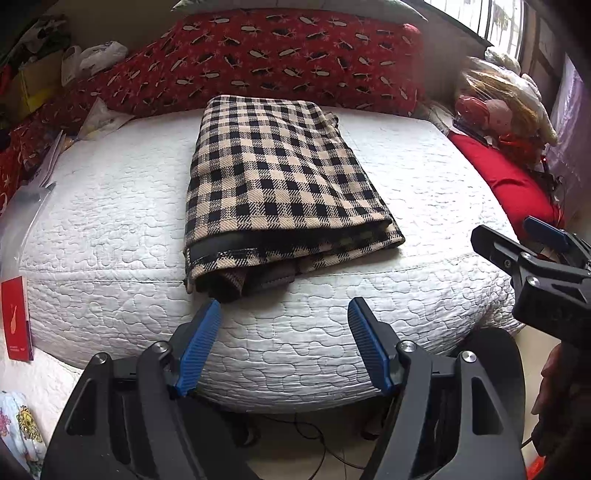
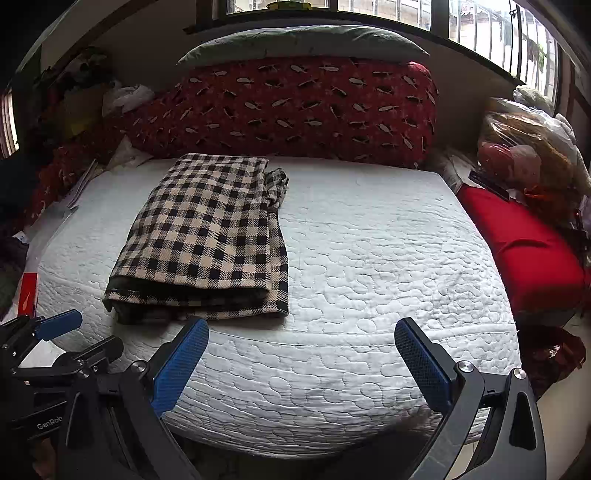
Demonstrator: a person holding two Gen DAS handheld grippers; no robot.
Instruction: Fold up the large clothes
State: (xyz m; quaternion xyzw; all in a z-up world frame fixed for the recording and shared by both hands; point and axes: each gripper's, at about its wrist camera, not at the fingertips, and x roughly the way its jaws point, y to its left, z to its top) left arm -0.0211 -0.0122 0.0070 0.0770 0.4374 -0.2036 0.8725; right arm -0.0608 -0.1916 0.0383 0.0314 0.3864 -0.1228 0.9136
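While the folded checked garment [image 1: 284,192] lies on the quilted mattress [image 1: 424,184], both grippers, left [image 1: 284,314] and right [image 2: 301,332], gape empty; neither touches it.

A white quilted mattress [image 2: 369,258] is seen filling the middle of both views. Along its far edge a long red bolster printed with pale and dark fish shapes [image 2: 295,107] is laid, with a grey-green pillow [image 2: 303,42] resting on top. A plain red cushion [image 2: 524,243] is placed at the right edge, and behind it a plastic-wrapped bundle of soft toys [image 2: 524,147] is piled. Barred windows [image 2: 480,26] are noted above. At the left, white plastic bags [image 1: 92,59], loose papers [image 1: 48,162] and a red card or packet [image 1: 16,317] are observed. Dark cables [image 1: 314,443] are seen on the floor below the mattress.
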